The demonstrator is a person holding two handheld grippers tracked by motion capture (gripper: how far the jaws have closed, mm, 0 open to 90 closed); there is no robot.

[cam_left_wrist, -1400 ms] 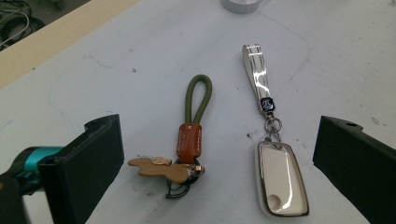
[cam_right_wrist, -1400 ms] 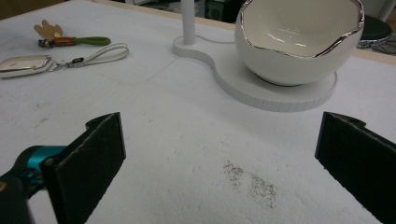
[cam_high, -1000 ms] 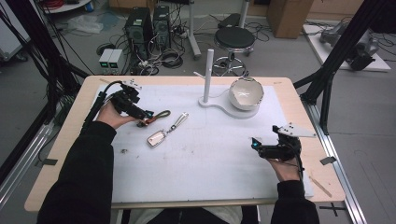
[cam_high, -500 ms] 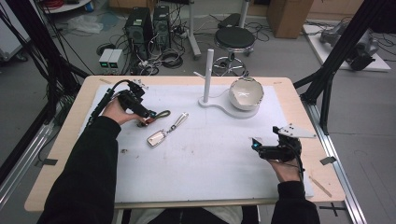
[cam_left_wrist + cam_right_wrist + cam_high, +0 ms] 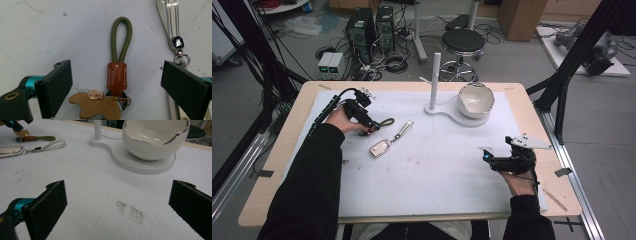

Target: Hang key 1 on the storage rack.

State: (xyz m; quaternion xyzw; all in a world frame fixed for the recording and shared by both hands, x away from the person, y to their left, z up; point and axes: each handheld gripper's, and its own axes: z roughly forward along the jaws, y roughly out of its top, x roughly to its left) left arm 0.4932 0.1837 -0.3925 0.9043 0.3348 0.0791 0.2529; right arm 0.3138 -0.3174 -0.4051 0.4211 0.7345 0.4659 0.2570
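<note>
A keychain with an olive cord loop (image 5: 121, 37), an orange leather tab (image 5: 116, 78) and a tan bear charm (image 5: 96, 106) lies on the white mat. My left gripper (image 5: 117, 75) is open and hovers over it, one jaw on either side of the tab, touching nothing. From above, the left gripper (image 5: 371, 129) sits at the keychain's (image 5: 386, 121) near end. A silver key fob (image 5: 379, 148) with a pale strap (image 5: 404, 130) lies just to its right. At the right front of the mat, my right gripper (image 5: 488, 156) is open with nothing between its jaws.
A white stand with an upright post (image 5: 435, 80) and flat base (image 5: 447, 111) holds a cracked-egg bowl (image 5: 475, 100) at the back of the table. The right gripper view shows the bowl (image 5: 155, 138) ahead and the keychain (image 5: 42, 138) far left.
My left gripper has edged slightly right and toward the keychain. The right gripper and the objects have stayed put.
</note>
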